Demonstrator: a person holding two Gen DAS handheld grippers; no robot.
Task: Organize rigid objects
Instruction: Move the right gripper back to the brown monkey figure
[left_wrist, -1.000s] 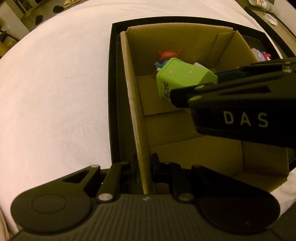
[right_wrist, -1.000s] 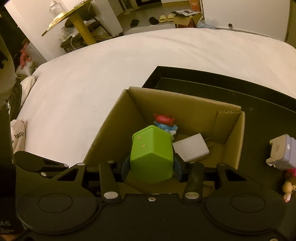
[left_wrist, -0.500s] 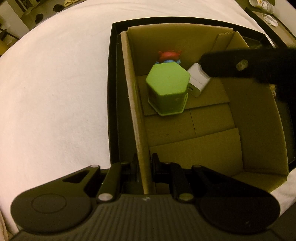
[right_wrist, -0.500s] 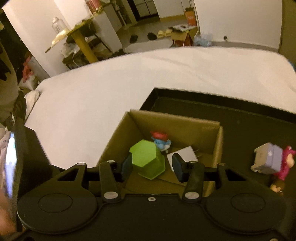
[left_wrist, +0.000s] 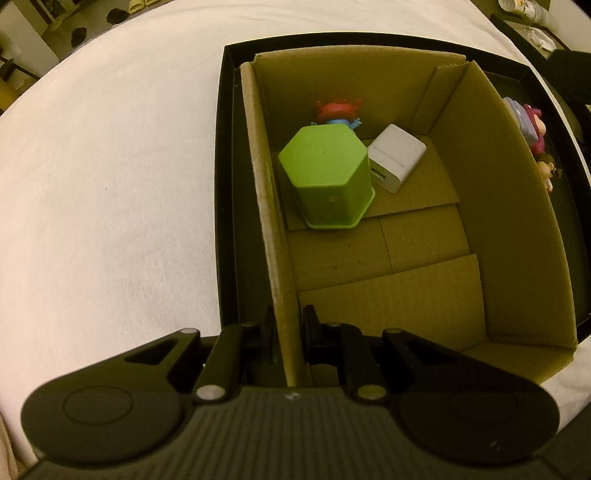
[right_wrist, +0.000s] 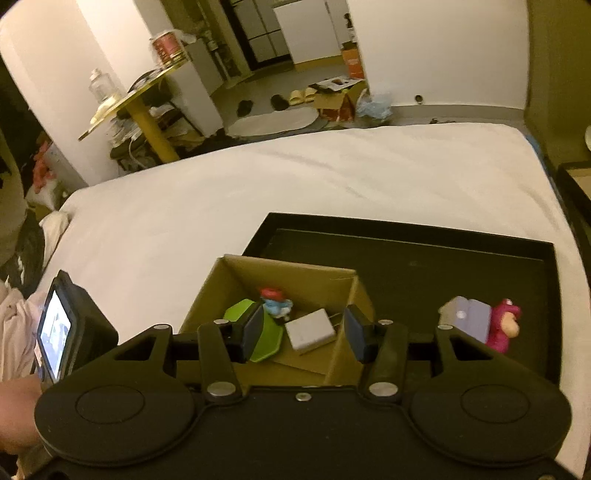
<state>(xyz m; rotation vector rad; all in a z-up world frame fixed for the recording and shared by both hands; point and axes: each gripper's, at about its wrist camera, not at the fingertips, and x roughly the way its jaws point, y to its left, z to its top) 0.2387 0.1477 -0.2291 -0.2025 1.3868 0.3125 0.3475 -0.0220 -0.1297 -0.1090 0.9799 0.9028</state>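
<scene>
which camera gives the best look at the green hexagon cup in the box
The left wrist view: the green hexagon cup sits upside down in the cardboard box, whole and unblocked. In the right wrist view the open right gripper hides part of it.

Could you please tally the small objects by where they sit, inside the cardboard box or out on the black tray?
Inside the cardboard box: 3 (green hexagonal pot, white charger, red-capped figurine)
On the black tray: 2 (lilac block, pink figurine)
Total: 5

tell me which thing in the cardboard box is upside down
The green hexagonal cup: its flared rim sits on the box floor, closed base up. The white charger lies flat beside it.
</scene>
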